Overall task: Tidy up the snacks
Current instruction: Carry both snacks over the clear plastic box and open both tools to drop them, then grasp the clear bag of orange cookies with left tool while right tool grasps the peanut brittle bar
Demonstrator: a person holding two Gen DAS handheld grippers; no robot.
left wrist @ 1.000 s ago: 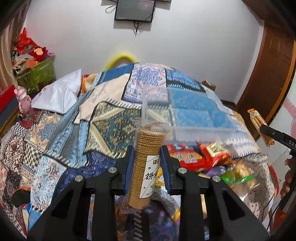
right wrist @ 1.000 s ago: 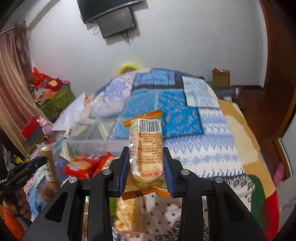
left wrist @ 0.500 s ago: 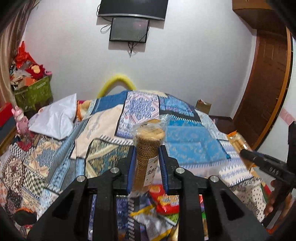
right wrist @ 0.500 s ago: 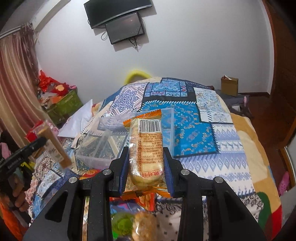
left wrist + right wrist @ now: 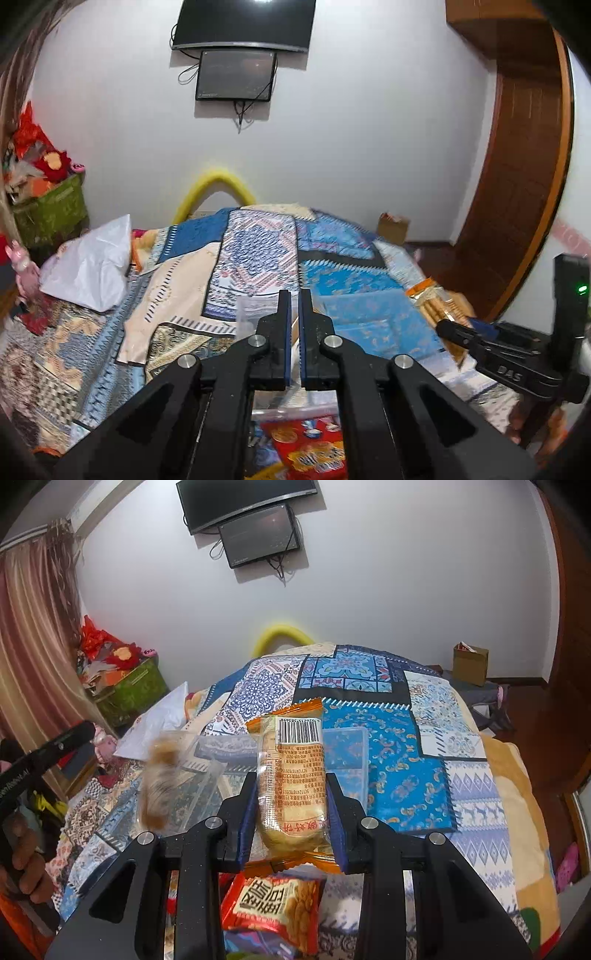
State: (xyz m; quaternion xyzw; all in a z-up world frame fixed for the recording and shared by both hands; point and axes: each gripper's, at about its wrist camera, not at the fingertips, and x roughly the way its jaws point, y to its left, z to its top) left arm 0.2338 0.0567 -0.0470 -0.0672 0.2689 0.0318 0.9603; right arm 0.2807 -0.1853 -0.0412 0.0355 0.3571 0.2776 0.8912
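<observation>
Between the pads of our right tool (image 5: pixel 291 780) the orange biscuit pack (image 5: pixel 295 749) is clamped upright over the bed (image 5: pixel 406 775); our left tool (image 5: pixel 293 295) is closed on nothing. Beyond, the blurred cookie sleeve (image 5: pixel 159 782) looks loose against the clear box (image 5: pixel 354 760), so we judge it may topple outside or roll away

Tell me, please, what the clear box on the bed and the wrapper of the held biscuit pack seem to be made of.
The box looks like rigid clear plastic: the bed pattern shows through its smooth, straight walls. The biscuit pack, held in the right gripper, seems wrapped in thin glossy plastic film: clear over the biscuits, orange crimped ends, a printed barcode.
</observation>
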